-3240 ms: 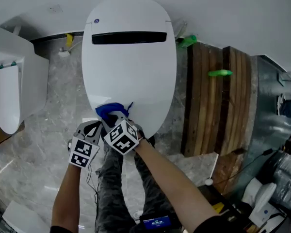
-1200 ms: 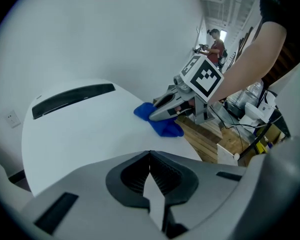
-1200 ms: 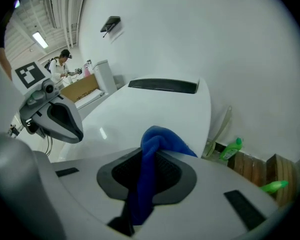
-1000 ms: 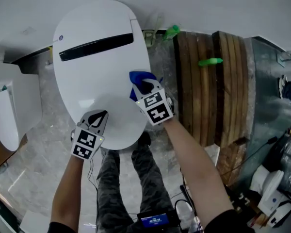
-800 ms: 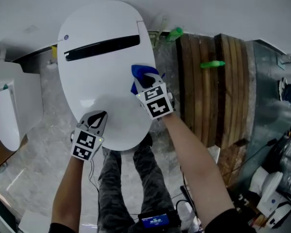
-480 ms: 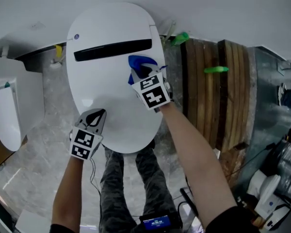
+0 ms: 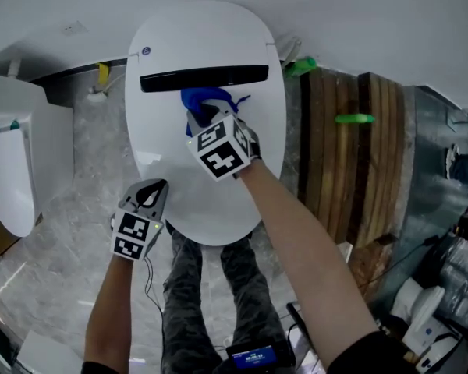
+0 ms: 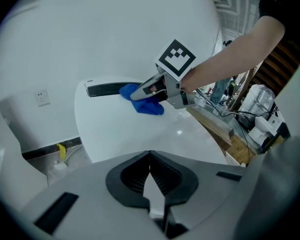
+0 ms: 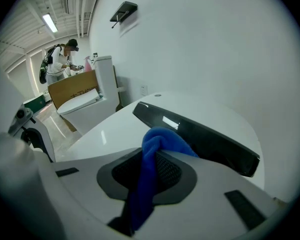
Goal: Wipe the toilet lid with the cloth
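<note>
The white oval toilet lid [image 7: 171, 154] fills the middle of the head view, with a black strip [image 7: 204, 78] across its far part. A blue cloth [image 7: 205, 100] lies on the lid just below that strip, and my right gripper [image 7: 204, 115] is shut on it. The same blue cloth [image 9: 152, 164] hangs bunched between the jaws in the right gripper view, next to the black strip [image 9: 195, 134]. My left gripper [image 7: 151, 192] is shut with nothing in it, at the lid's near left edge. In the left gripper view its jaws meet, and the cloth [image 8: 146, 104] shows ahead.
A second white toilet [image 7: 15, 154] stands at the left. Wooden slats [image 7: 347, 154] with a green object [image 7: 352, 118] lie to the right of the lid. Cables and gear [image 7: 444, 287] crowd the right. A person [image 9: 55, 64] stands far off by another toilet [image 9: 92, 101].
My right gripper has slid the blue cloth from the lid's right edge up and leftward to just under the black strip. The left gripper has stayed near the lid's near left edge.
</note>
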### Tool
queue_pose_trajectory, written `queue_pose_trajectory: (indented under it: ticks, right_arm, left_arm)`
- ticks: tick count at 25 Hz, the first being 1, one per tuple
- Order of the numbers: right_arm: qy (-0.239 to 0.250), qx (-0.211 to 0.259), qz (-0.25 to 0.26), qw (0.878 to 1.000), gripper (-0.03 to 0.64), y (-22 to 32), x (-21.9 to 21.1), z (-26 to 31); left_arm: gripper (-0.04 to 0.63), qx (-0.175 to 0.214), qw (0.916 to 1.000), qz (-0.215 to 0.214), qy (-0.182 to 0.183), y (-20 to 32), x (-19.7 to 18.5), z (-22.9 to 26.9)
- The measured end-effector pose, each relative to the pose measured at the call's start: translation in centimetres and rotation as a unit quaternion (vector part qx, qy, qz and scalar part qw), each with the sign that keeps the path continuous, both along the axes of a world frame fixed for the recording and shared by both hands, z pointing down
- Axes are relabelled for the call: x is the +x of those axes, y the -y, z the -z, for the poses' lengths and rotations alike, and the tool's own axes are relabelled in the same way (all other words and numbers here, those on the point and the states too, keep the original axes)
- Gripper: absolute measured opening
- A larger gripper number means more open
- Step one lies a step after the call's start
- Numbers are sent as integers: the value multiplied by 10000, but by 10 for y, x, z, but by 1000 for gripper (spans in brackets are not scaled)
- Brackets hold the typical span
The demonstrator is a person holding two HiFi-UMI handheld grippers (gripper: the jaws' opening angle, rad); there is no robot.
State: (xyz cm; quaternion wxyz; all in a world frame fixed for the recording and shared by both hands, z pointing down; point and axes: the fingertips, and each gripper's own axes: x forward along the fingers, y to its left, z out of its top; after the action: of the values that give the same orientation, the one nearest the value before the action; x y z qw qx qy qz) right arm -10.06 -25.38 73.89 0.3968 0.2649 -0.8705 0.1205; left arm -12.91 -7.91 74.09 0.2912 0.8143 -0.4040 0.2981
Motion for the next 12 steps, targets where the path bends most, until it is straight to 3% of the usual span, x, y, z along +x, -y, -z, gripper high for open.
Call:
queue_pose_trajectory:
  ticks: [6, 12]
  right_arm:
    - [102, -69, 400, 9991, 57, -41, -26, -3]
    - [106, -146, 856, 9962, 57, -98, -25, -10]
  left_arm:
    - [11, -105, 9999, 42, 28, -19, -8, -7]
    - [11, -109, 9999, 57, 72, -29, -4, -6]
